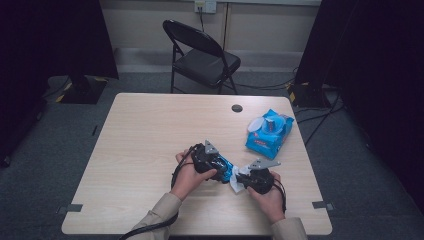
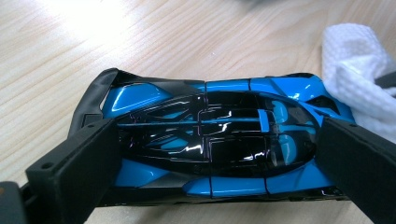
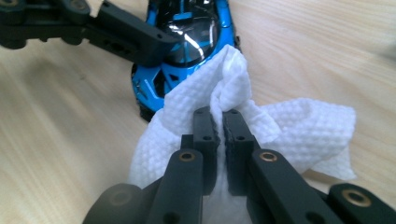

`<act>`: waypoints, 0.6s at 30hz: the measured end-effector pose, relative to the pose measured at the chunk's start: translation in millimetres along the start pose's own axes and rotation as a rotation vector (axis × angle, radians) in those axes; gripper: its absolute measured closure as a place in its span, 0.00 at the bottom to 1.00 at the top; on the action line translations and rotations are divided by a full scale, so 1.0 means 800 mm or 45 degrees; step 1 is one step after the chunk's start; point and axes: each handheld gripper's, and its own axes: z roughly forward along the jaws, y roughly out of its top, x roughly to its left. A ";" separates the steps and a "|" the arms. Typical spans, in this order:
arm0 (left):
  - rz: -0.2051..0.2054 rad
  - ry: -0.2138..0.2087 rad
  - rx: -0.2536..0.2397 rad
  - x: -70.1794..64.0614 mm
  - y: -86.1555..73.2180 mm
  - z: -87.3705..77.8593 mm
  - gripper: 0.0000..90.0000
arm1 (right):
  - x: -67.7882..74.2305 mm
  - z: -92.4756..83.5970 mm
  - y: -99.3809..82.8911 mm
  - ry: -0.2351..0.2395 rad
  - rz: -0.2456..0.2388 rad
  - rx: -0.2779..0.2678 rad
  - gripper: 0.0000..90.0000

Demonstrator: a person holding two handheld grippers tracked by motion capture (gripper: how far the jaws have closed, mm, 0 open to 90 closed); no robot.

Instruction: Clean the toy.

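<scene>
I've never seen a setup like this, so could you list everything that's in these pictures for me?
toy car: one, blue and black, near table edge, clamped between the left tongs' jaws
wipe: one, white, touching one end of the car, pinched in the right tongs
pack of wipes: one, blue, far right of table, flap open
table: one, light wood, round dark hole near far edge
folding chair: one, black, behind table
cables: several, black, floor at right
left tongs: one, black, shut on the car
right tongs: one, black, shut on the wipe
hands: two, one on each tongs
</scene>
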 end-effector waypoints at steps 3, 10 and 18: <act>0.000 0.000 -0.001 0.000 0.000 0.000 0.00 | 0.003 -0.001 -0.001 0.004 -0.006 0.001 0.96; 0.001 -0.001 0.002 0.000 0.000 0.000 0.00 | 0.006 -0.001 -0.003 0.004 -0.018 -0.001 0.96; 0.000 0.002 -0.004 -0.001 0.000 0.000 0.00 | 0.016 -0.003 -0.004 0.021 -0.044 0.017 0.96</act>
